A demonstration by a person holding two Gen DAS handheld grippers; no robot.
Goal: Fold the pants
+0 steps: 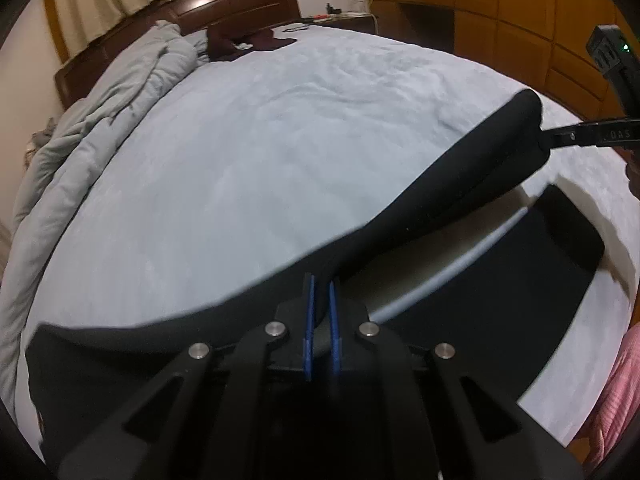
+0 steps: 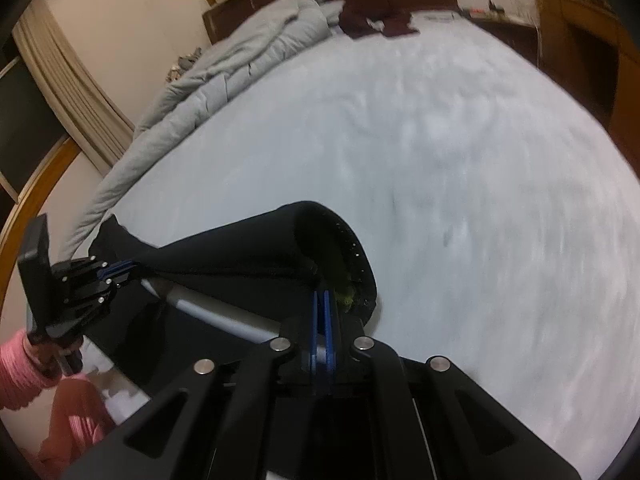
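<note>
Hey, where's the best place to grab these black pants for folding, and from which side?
Grip the black pants along the top edge, as now: the left gripper and right gripper each have jaws shut on that edge at opposite ends, one by the open end. Come in from the near side of the bed, since the fabric hangs stretched between them with a white stripe below.

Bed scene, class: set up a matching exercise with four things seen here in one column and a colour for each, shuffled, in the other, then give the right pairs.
Things:
1. pants
2. bedsheet
3. headboard
4. sleeve

Colours:
A. pink
B. dark brown
C. black
D. pale blue

Pairs: 1-C, 2-D, 3-B, 4-A
</note>
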